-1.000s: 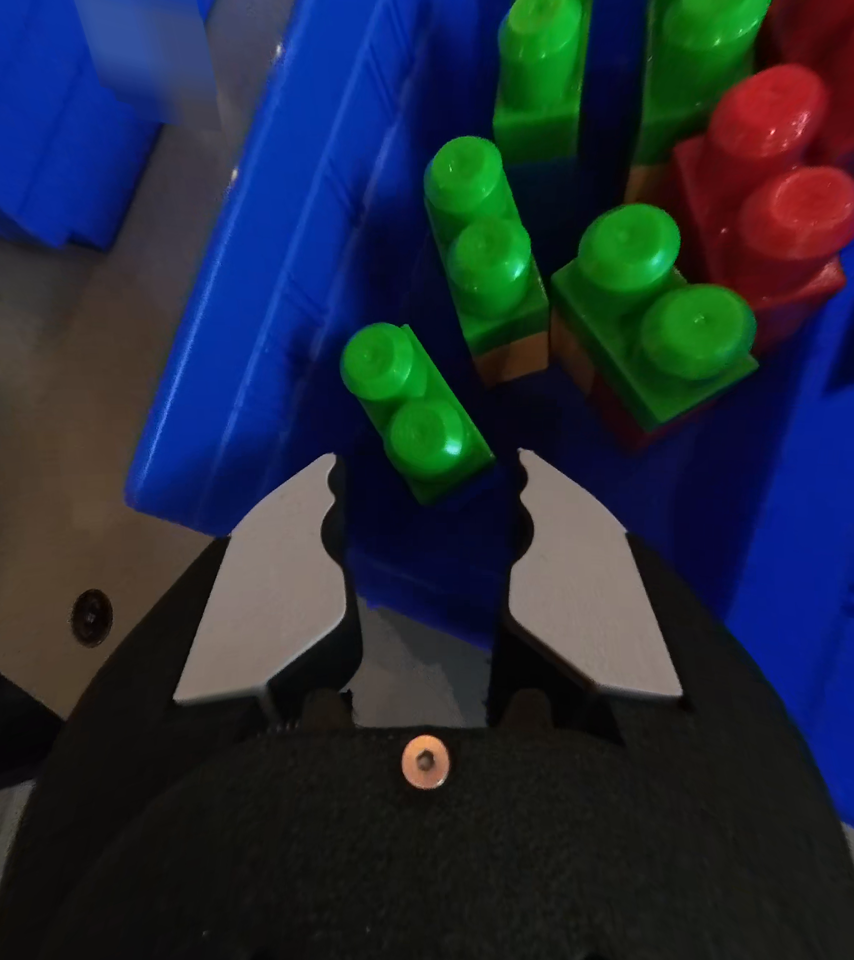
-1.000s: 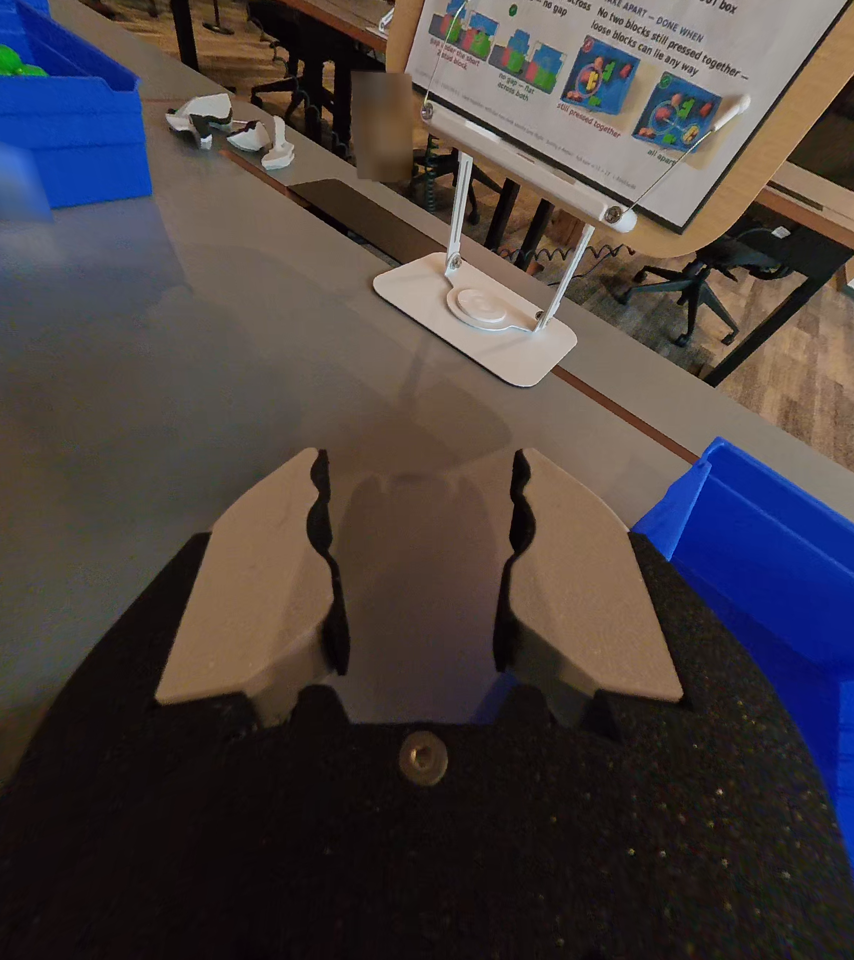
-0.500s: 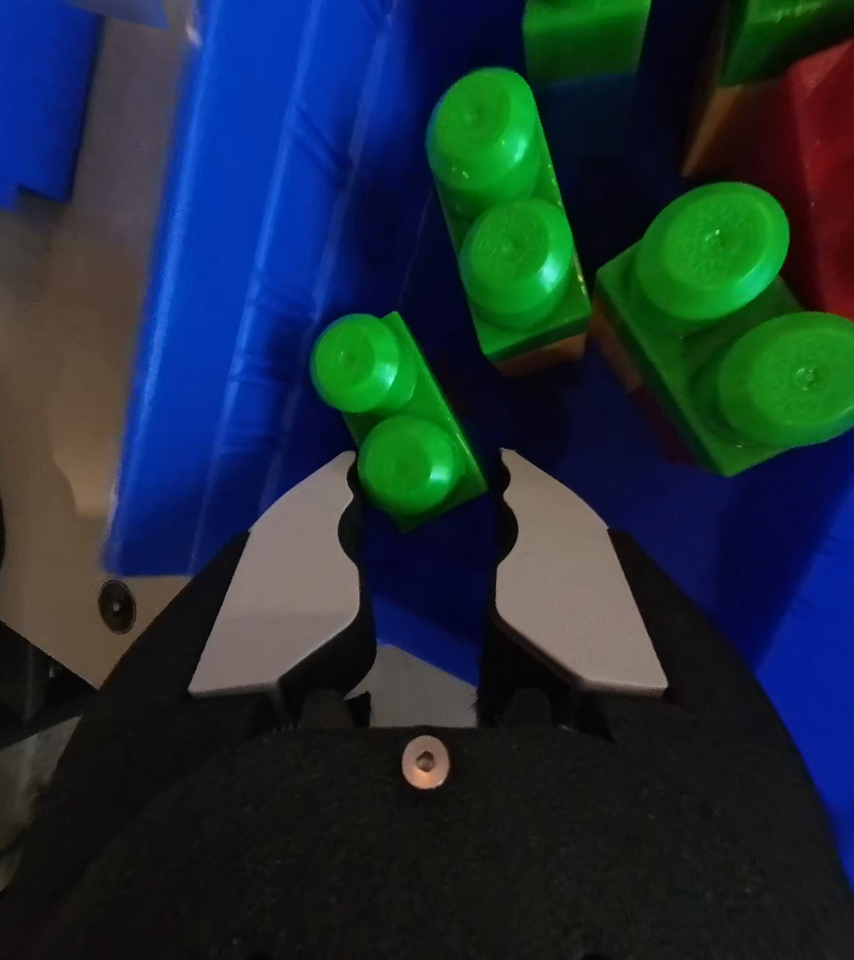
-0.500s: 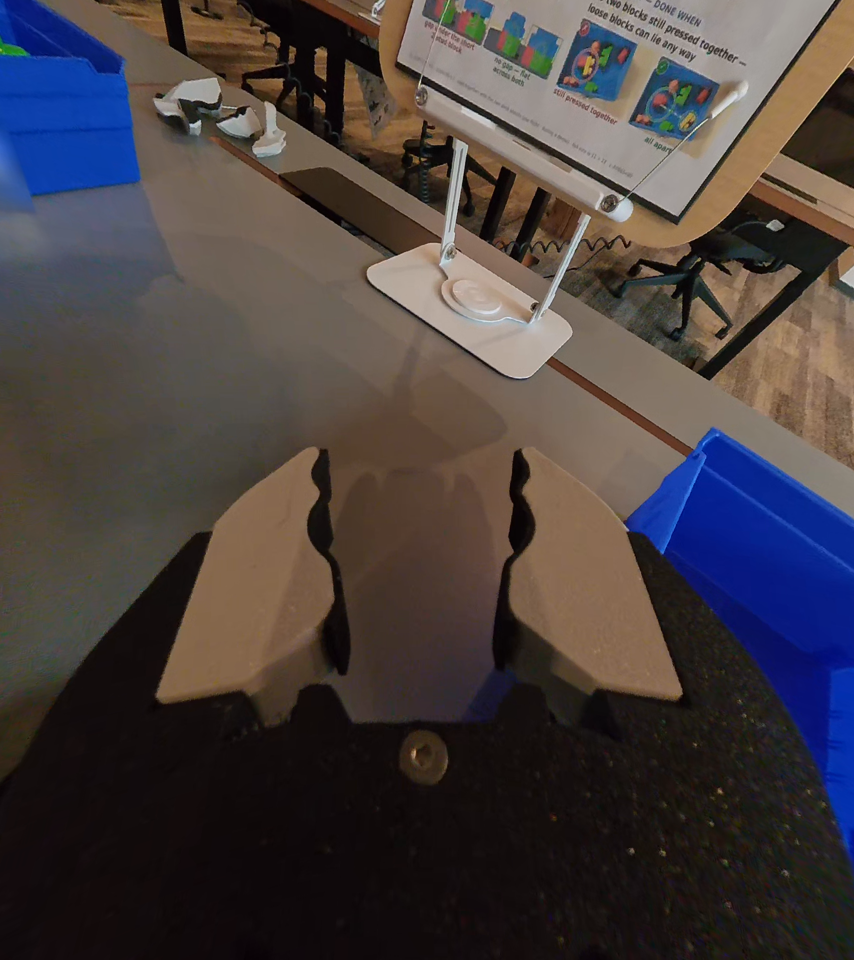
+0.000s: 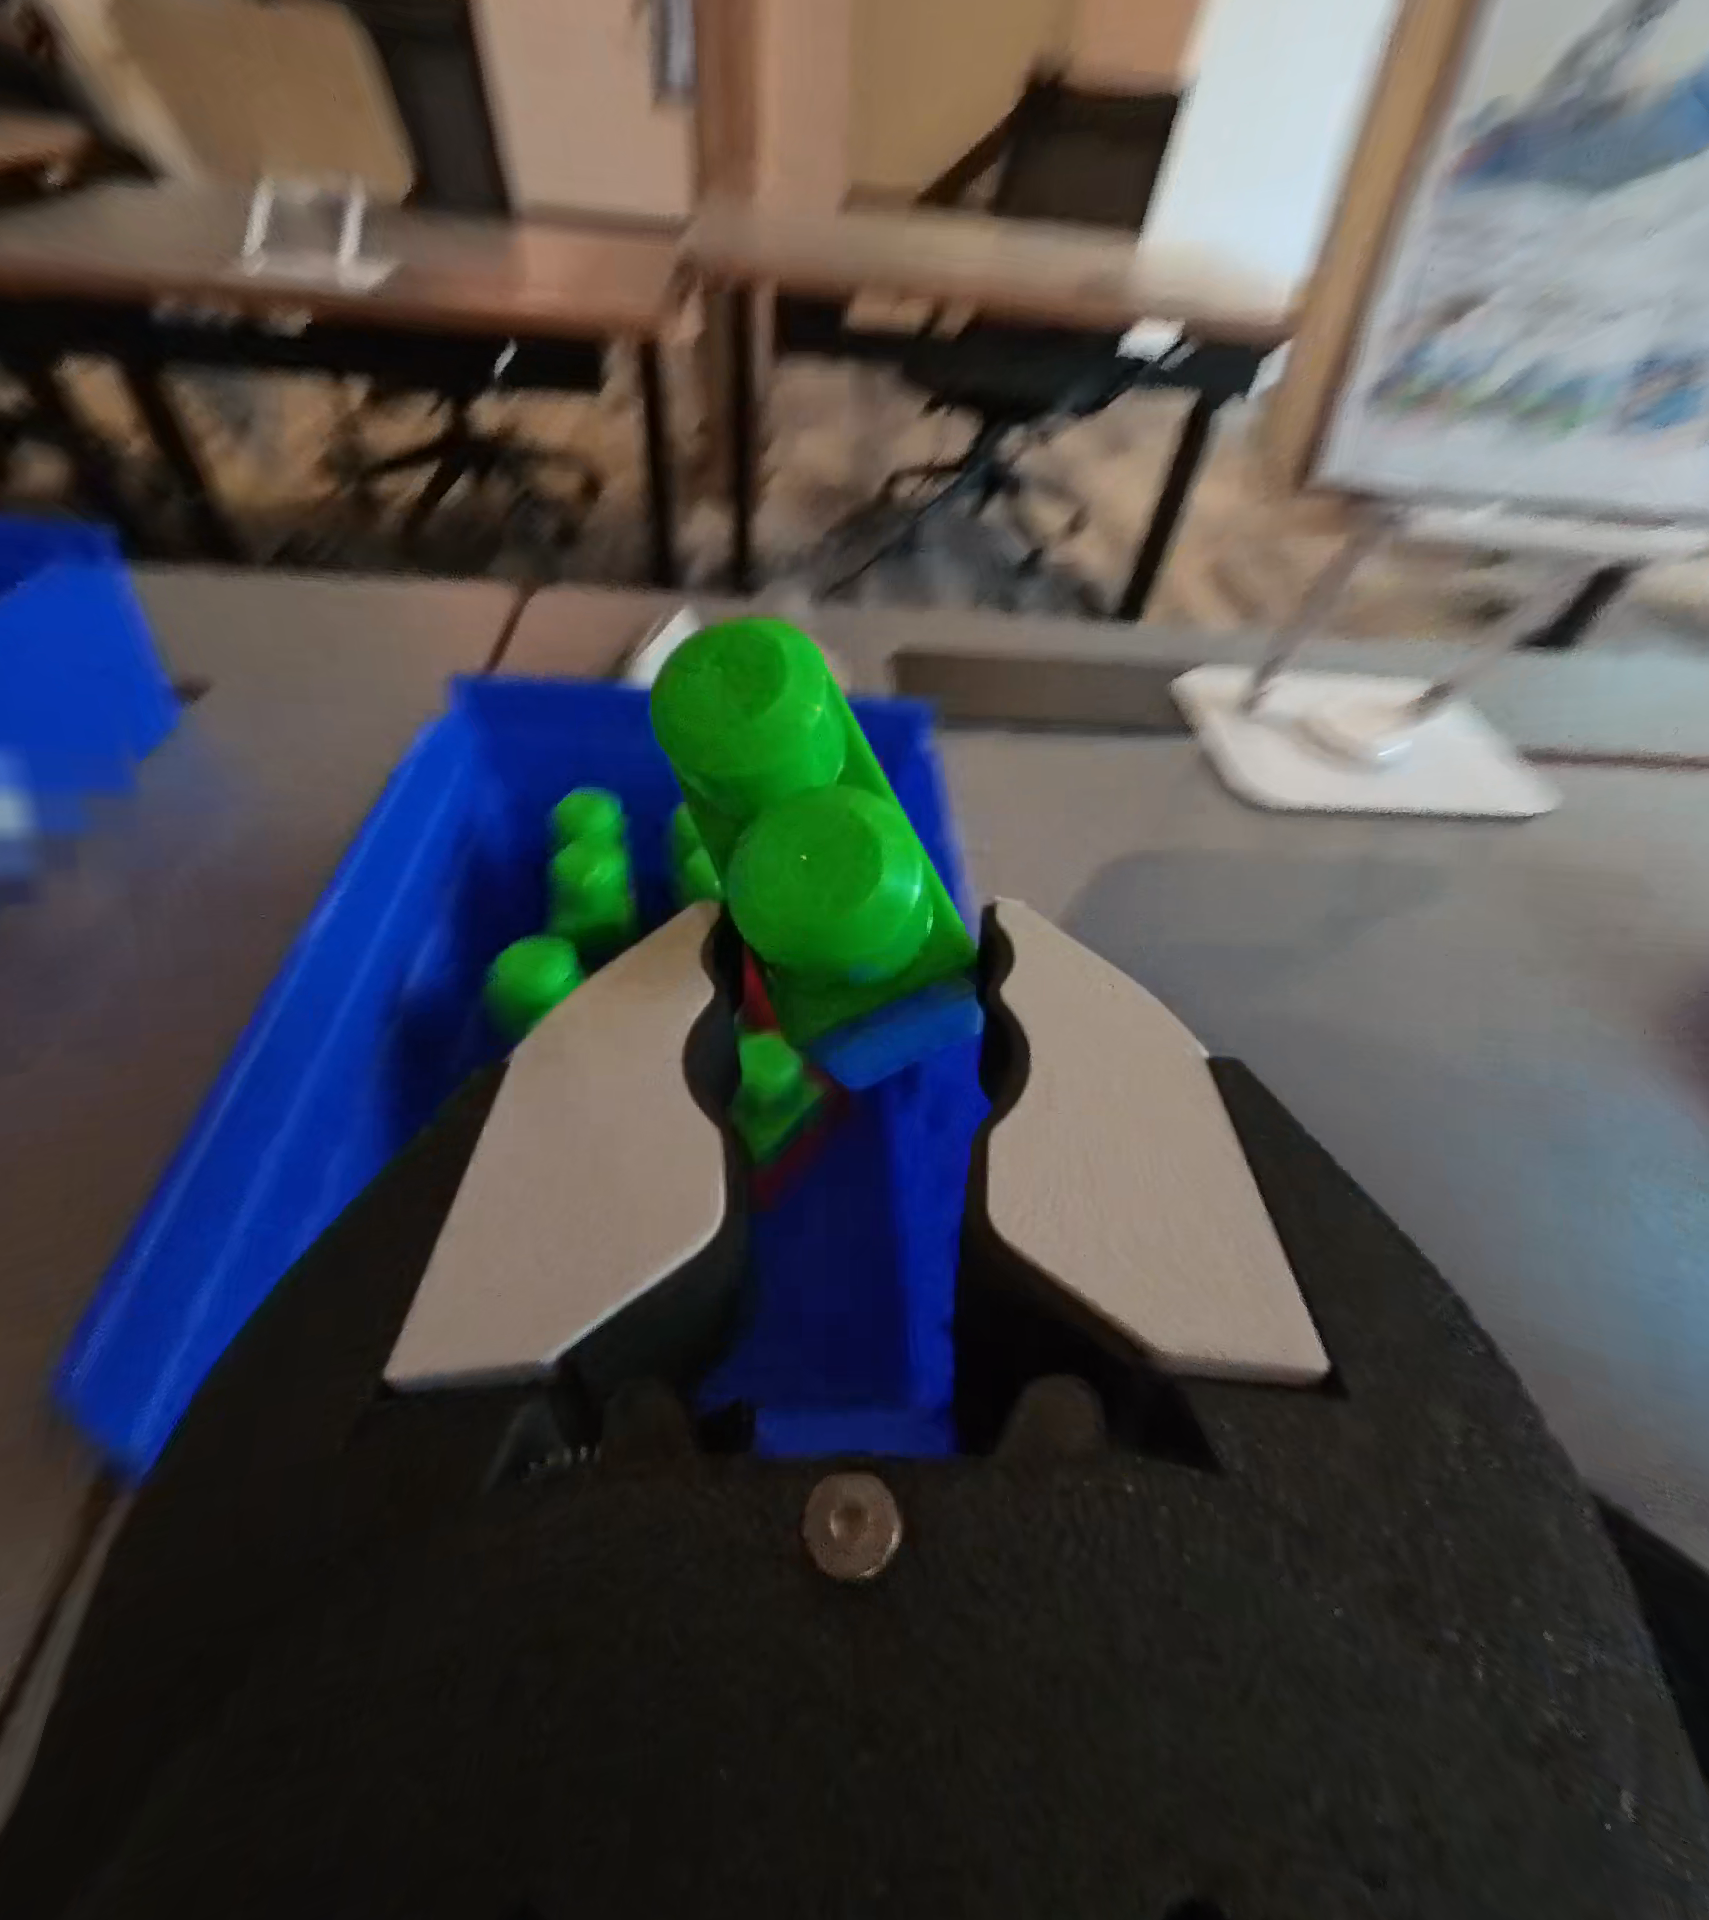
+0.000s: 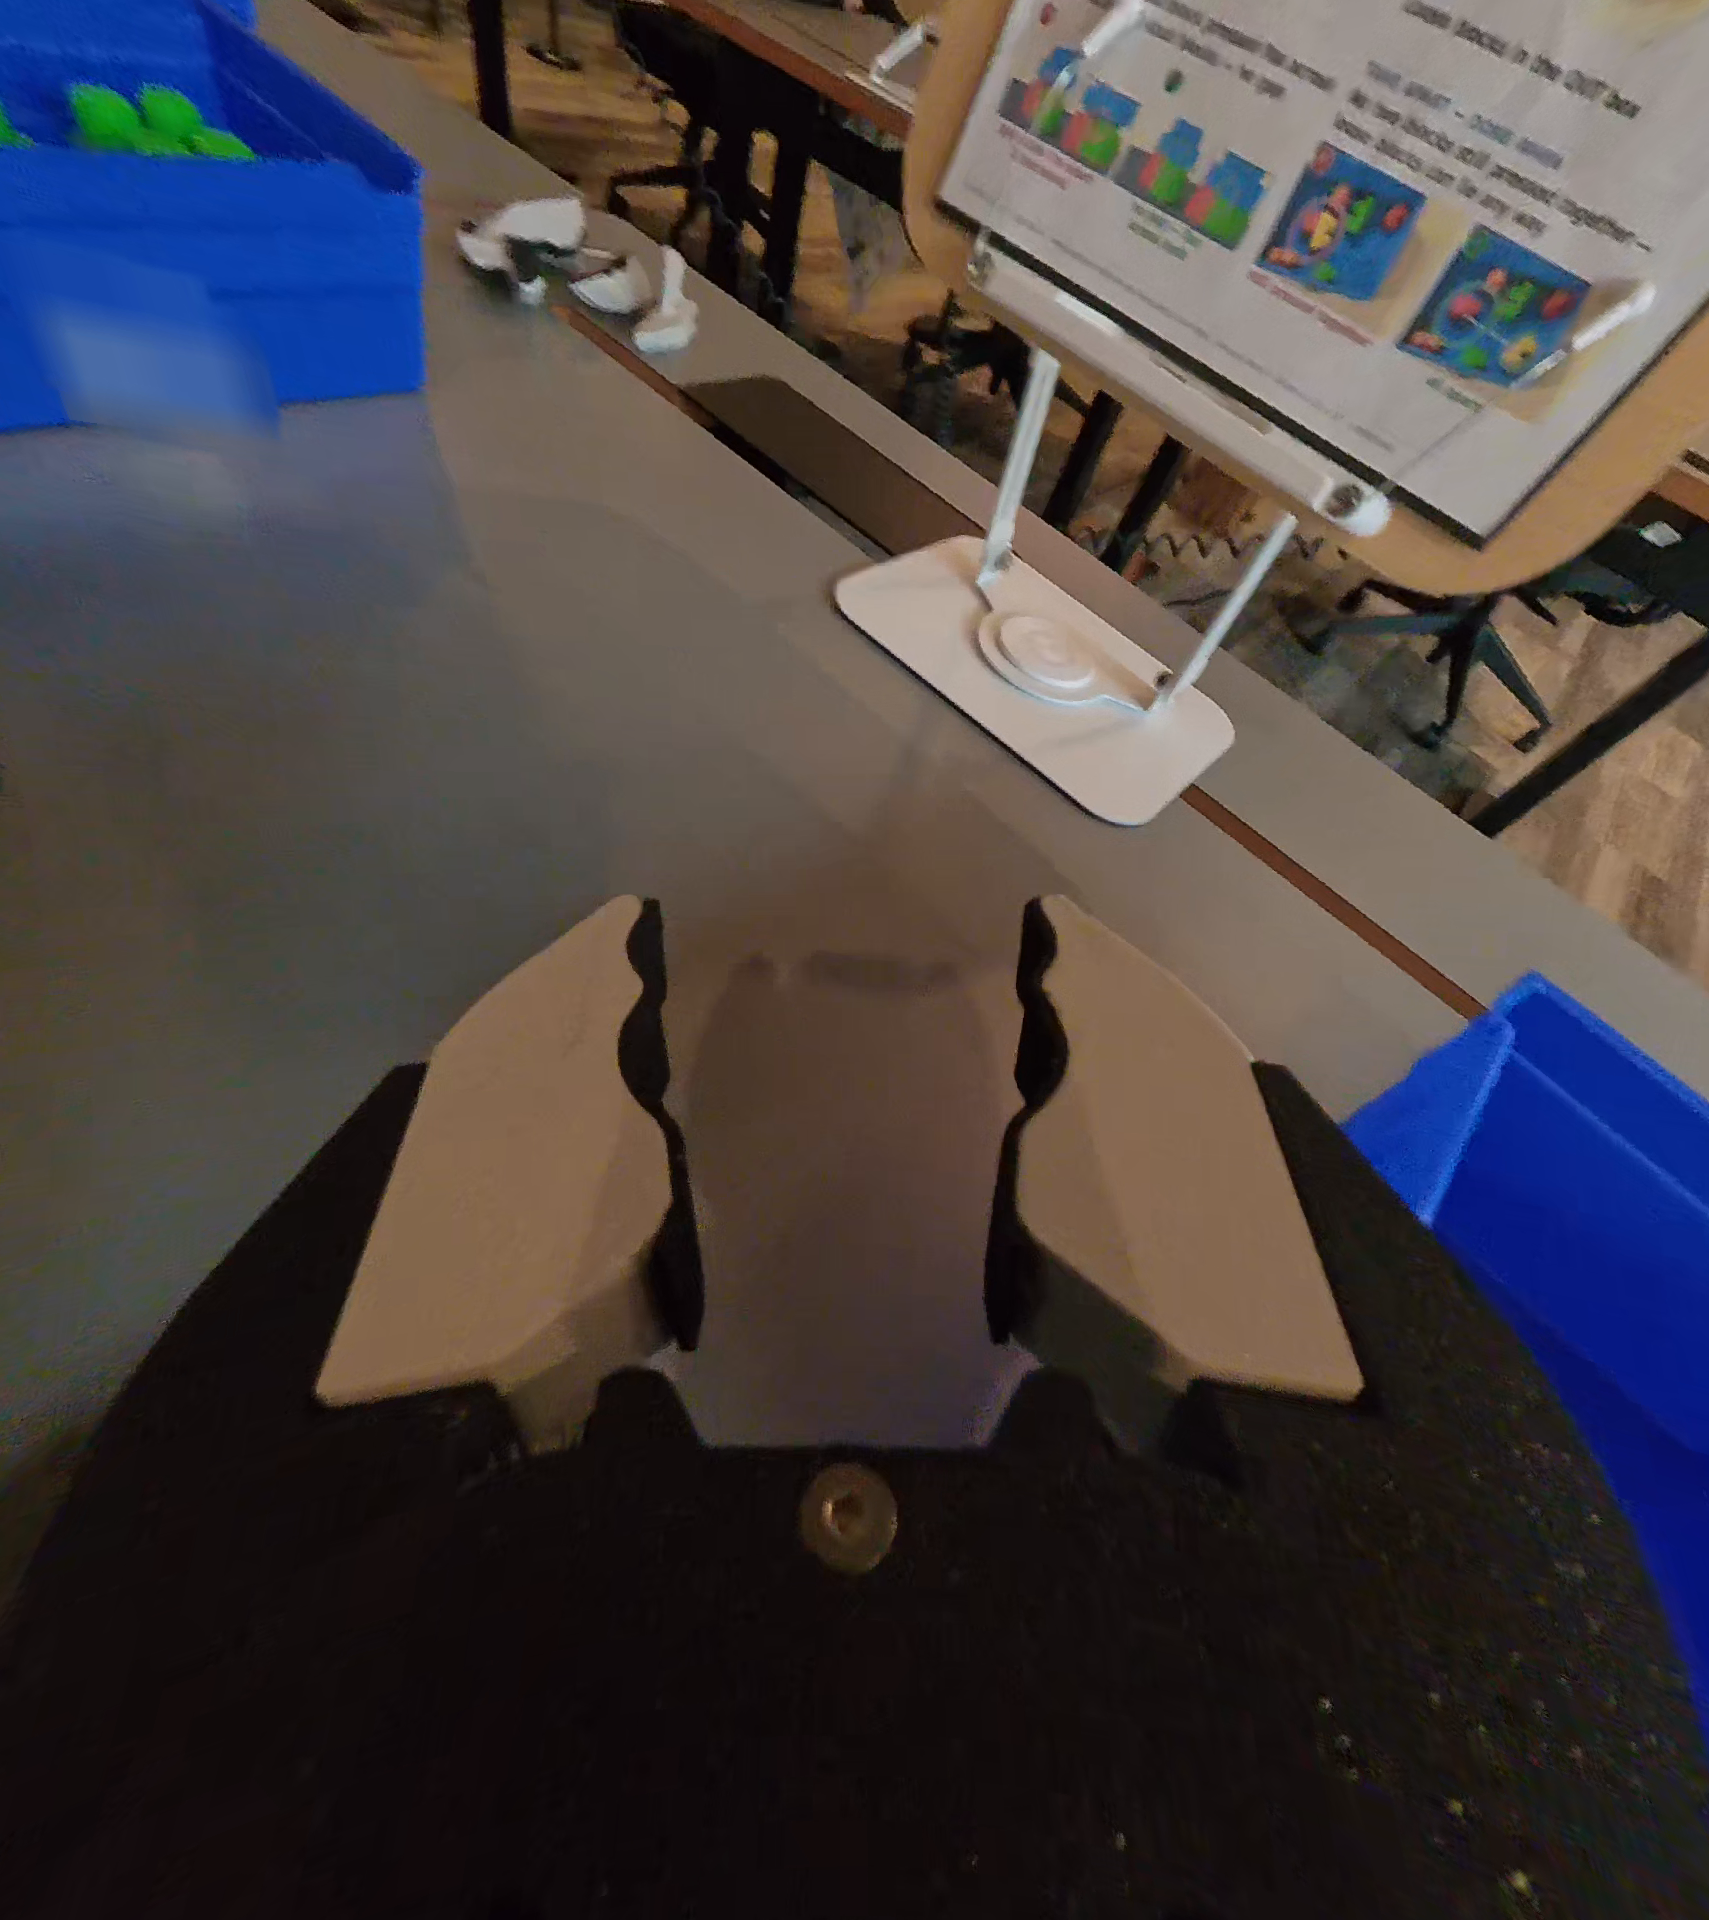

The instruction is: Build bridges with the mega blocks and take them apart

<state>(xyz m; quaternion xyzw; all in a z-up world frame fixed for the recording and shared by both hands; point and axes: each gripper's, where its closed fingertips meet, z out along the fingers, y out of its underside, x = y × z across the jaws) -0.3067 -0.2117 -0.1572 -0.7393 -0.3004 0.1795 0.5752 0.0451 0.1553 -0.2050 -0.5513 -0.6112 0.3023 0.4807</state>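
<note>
Bin (image 5: pixel 237 1122), blue plastic, open-topped, standing on the grey table (image 5: pixel 1349 1039); taken here as the landmark. To its left, a second blue container (image 5: pixel 8 665), edge only, partly under a mosaic patch. Inside the bin: several loose green blocks (image 5: pixel 585 883), with a red piece glimpsed lower down (blurred, shape unclear).

Left gripper (image 5: pixel 845 935), above the near end of the bin, its grey fingers (image 5: pixel 611 1101) clamped on a green two-stud block (image 5: pixel 793 831). Block raised clear of the others in the bin, tilted, studs toward the camera, a blue edge showing at its underside.

To the right of the bin, near the far table edge: white stand base (image 5: pixel 1369 758) carrying a wood-backed instruction board (image 5: pixel 1598 312).

Right wrist view: same bin (image 6: pixel 133 270) at far upper left, green blocks (image 6: pixel 123 120) showing above its rim. White fragments (image 6: pixel 580 270) just right of it on the table. Stand base (image 6: pixel 1037 675) farther right. Right gripper (image 6: pixel 839 935), well apart from the bin, over bare table, jaws apart and empty. Another blue bin (image 6: pixel 1608 1195) at the right edge.
</note>
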